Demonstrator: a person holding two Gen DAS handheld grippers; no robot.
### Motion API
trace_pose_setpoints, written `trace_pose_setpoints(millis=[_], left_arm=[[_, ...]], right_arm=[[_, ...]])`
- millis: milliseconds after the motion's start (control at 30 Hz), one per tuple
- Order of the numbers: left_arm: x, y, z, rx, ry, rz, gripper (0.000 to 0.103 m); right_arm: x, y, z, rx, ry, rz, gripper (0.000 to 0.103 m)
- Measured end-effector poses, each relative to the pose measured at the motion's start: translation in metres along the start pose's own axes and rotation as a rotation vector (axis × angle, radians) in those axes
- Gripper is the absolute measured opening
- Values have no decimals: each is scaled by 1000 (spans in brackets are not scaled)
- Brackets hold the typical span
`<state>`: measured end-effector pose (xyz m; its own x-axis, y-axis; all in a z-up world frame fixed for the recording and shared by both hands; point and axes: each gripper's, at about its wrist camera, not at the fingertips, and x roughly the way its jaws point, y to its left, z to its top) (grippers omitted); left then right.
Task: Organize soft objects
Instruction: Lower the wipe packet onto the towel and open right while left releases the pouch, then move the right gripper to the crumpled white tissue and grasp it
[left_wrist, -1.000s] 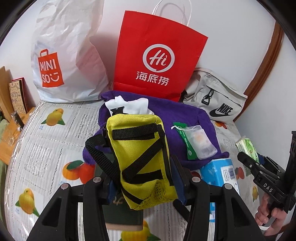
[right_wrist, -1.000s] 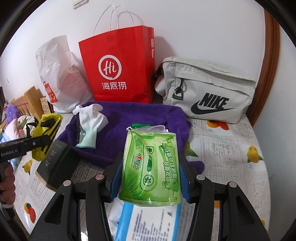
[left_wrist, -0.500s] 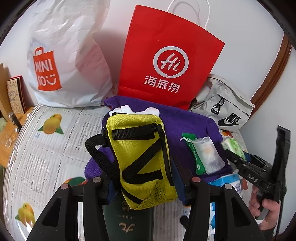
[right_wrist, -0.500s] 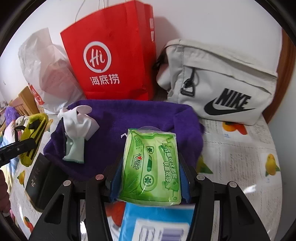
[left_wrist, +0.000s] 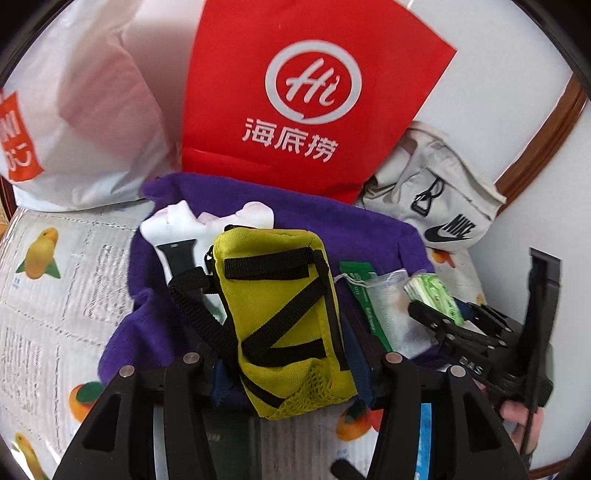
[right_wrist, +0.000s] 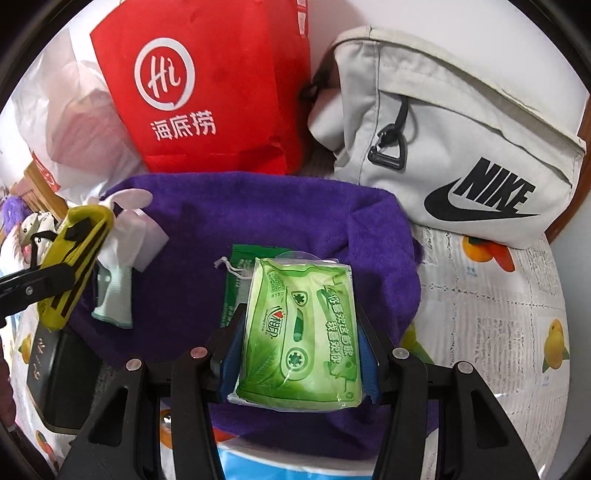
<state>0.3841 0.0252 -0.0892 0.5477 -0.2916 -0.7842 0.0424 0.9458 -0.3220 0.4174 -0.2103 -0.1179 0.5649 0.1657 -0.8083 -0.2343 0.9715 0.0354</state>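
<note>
Over the purple fleece towel (right_wrist: 258, 229), you have carried both loads inward: left gripper (left_wrist: 284, 354) clamps the yellow fabric pouch (left_wrist: 284, 317), right gripper (right_wrist: 299, 354) clamps the green tissue pack (right_wrist: 299, 332). Both now hang above the towel's near edge, ready for placing.

left gripper (left_wrist: 288, 365): black plastic arms, silver screws, blue pads
right gripper (right_wrist: 299, 363): black arms, silver screws, blue pads

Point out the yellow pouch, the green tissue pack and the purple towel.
yellow pouch (left_wrist: 284, 321): left wrist view, front panel with black straps.
green tissue pack (right_wrist: 301, 332): right wrist view, middle of printed face.
purple towel (right_wrist: 240, 218): right wrist view, bare patch behind the pack.
</note>
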Motion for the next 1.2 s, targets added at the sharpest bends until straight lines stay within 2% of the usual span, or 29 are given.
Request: trace_pose_setpoints(millis=[267, 467, 500, 533, 633, 667, 700, 867, 1033, 1200], left_arm=[[31, -8, 5, 4, 49, 35, 51], [49, -7, 9, 0, 94, 39, 56], [50, -7, 9, -2, 99, 35, 56], [50, -7, 9, -3, 101, 31, 59], [50, -8, 11, -9, 111, 19, 73], [50, -8, 12, -9, 114, 18, 75], [49, -9, 12, -10, 112, 21, 75], [35, -7, 10, -21, 85, 24, 75], [6, -2, 7, -8, 19, 41, 75], [-35, 5, -5, 5, -63, 47, 74]], right_arm=[[16, -3, 2, -39, 39, -15, 52], [25, -9, 7, -22, 70, -12, 54], [26, -9, 8, -24, 72, -12, 59], [27, -9, 9, -29, 71, -9, 68], [24, -6, 11, -39, 56, 0, 76], [23, -6, 12, -42, 45, -4, 78], [22, -5, 13, -44, 37, -12, 82], [3, 0, 14, -48, -28, -51, 82], [-24, 6, 8, -29, -78, -29, 81], [-59, 18, -20, -32, -129, 22, 80]])
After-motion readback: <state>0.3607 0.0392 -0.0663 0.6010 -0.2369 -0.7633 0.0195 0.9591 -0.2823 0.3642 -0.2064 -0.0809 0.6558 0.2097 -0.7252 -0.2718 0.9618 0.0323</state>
